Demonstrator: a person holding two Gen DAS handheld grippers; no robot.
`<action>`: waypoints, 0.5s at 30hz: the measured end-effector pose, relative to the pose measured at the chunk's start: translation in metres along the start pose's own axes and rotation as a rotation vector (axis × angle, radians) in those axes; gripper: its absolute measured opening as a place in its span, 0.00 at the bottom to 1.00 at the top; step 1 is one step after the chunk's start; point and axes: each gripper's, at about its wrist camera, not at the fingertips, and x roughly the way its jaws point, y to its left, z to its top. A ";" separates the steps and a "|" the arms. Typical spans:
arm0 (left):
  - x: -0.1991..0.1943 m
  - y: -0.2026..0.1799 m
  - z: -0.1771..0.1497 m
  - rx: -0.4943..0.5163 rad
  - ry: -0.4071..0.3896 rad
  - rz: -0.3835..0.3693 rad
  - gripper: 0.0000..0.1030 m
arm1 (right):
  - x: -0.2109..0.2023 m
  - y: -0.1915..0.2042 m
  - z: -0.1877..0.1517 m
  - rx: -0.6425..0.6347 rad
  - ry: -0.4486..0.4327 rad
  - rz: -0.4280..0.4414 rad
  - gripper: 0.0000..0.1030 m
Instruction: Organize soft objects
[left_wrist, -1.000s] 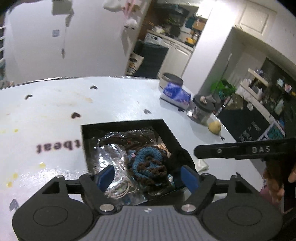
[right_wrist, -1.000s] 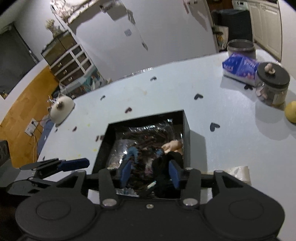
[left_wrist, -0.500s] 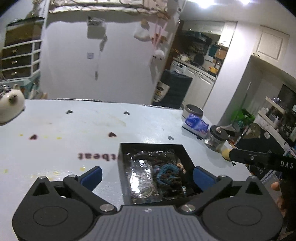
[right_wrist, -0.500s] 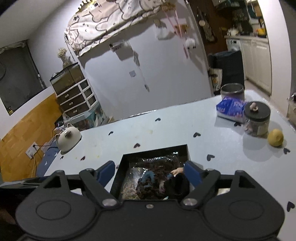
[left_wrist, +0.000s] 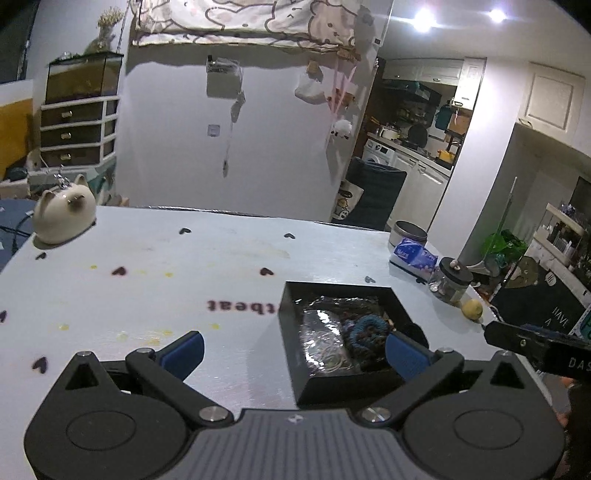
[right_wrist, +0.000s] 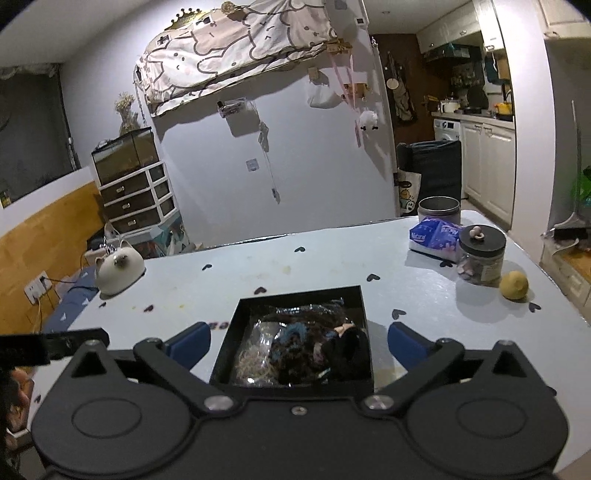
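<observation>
Change: both hand-held grippers have pulled back from the square black tray (right_wrist: 364, 317); soft items left inside.
Left hand-held gripper (left_wrist: 293, 349): wide open, empty.
Right hand-held gripper (right_wrist: 299, 345): wide open, empty.
Risk: black plush (right_wrist: 347, 350) against the tray's right wall could spill over.

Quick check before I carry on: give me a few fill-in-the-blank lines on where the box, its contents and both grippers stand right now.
1. The blue crocheted piece lies inside the black ____.
2. The jaws of the left gripper and the right gripper are both ____.
3. The lemon sits on the table beside the glass ____.
4. Near the table's far left corner stands a white ____-shaped ornament.

Missing words: box; open; jar; cat
</observation>
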 end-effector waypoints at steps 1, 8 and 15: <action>-0.003 0.001 -0.002 0.010 -0.004 0.006 1.00 | -0.003 0.004 -0.003 -0.008 -0.004 -0.006 1.00; -0.016 0.005 -0.015 0.054 0.002 0.023 1.00 | -0.020 0.020 -0.018 -0.035 -0.029 -0.030 1.00; -0.028 0.008 -0.027 0.091 -0.011 0.056 1.00 | -0.032 0.032 -0.030 -0.051 -0.043 -0.051 1.00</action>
